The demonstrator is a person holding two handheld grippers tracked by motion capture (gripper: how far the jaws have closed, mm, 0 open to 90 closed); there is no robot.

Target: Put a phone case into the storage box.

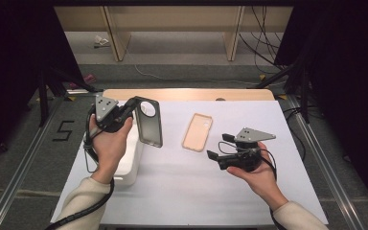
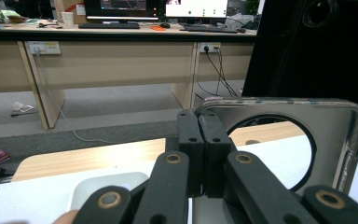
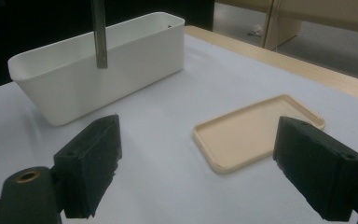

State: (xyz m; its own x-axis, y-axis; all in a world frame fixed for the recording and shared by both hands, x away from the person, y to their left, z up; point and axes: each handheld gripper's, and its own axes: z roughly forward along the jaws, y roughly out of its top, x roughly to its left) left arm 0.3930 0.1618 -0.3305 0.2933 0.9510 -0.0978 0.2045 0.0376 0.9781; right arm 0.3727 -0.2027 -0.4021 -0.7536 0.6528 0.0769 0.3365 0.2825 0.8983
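Note:
My left gripper (image 1: 127,111) is shut on the edge of a dark grey phone case (image 1: 149,122) with a round camera hole and holds it upright in the air, above the right end of a white bin (image 1: 127,165). In the left gripper view the jaws (image 2: 200,154) pinch the case's (image 2: 340,135) left rim, with the bin (image 2: 107,184) below. A beige phone case (image 1: 197,132) lies flat, hollow side up, on the white mat. My right gripper (image 1: 219,146) stands open just right of it, with nothing between its jaws. Seen from the right gripper (image 3: 205,172), the beige case (image 3: 256,130) lies ahead.
The white mat (image 1: 196,187) covers a wooden table whose far edge (image 1: 187,94) shows. From the right gripper view the long white bin (image 3: 98,70) stands at the far left, with the dark case's edge (image 3: 99,32) hanging over it. Desks and cables lie beyond the table.

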